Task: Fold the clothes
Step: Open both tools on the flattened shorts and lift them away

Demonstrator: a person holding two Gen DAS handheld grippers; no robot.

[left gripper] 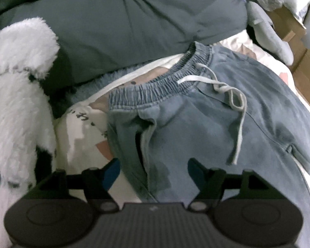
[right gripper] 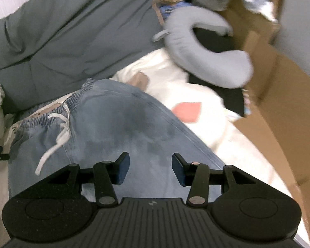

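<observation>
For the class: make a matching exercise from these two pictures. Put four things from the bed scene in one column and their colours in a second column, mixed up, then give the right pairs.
Things
1. trousers
2. drawstring
3. pillow
4. cardboard box

Colours
A. brown
B. faded blue
C. dark grey-green
D. white

Right pairs
1-B: the trousers with the gathered waistband are faded blue denim.
2-D: the drawstring lying across them is white.
3-C: the pillow behind the waistband is dark grey-green.
4-A: the cardboard box at the right of the bed is brown.
</observation>
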